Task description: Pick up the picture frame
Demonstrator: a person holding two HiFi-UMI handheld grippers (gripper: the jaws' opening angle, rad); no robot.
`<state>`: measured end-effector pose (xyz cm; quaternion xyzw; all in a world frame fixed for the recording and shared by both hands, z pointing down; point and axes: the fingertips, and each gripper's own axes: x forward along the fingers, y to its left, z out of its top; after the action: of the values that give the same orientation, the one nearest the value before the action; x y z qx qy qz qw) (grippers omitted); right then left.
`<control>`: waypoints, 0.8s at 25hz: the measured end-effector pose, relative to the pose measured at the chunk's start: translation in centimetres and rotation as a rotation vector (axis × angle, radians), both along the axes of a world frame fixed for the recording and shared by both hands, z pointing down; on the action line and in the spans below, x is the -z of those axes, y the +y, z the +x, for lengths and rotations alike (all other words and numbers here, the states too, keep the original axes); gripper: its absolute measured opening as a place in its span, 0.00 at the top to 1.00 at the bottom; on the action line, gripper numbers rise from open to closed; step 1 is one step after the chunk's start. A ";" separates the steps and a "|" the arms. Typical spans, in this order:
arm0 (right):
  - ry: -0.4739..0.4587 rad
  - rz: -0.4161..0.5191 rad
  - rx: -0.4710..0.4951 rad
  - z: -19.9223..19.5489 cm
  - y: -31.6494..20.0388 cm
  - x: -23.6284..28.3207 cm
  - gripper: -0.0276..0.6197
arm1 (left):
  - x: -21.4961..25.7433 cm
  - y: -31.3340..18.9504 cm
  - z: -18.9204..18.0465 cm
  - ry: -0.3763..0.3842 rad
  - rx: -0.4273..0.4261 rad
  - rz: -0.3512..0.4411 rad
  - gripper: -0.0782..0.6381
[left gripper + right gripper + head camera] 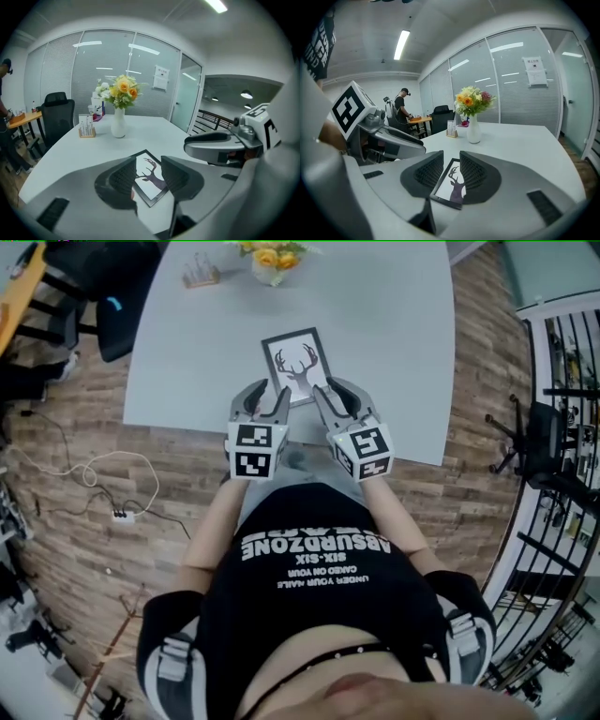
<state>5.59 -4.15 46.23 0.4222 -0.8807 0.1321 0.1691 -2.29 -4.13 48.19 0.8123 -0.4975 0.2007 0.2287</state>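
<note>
At mid-picture, left tool (264, 401) and right tool (339, 399), both spread, should straddle the picture frame (300, 367) evenly before pinching.

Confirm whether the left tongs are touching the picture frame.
Cannot tell. In the left gripper view the open left tongs overlap the picture frame, but neither contact nor a gap shows plainly.

**Left gripper's fingers apart, picture frame in the gap**

The left gripper (147, 160) holds its fingers (121, 179) apart, with nothing clamped. In the gap between them shows the picture frame (150, 180), black-edged with a deer silhouette, lying flat on the white worktop (89, 152). The right gripper (206, 145) reaches in from the right. Farther back stand a white vase (118, 124) of yellow flowers and a small card holder (86, 127), with a black chair (58, 117) at the left.
</note>
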 end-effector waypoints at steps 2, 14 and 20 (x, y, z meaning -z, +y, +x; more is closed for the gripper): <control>0.017 -0.015 0.003 0.2 -0.5 -0.9 0.78 | -1.5 -0.5 -0.6 0.014 0.059 -0.040 0.68; 0.106 -0.115 0.007 1.2 -4.4 -6.1 0.78 | -7.9 -3.4 -1.2 0.003 0.107 -0.211 0.68; 0.152 -0.174 0.016 1.5 -6.1 -8.8 0.78 | -10.2 -4.5 -1.2 -0.021 0.104 -0.276 0.68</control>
<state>7.07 -10.26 55.00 0.4076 -0.8540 0.1743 0.2724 -3.46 -8.63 58.38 0.7444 -0.5088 0.2635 0.3429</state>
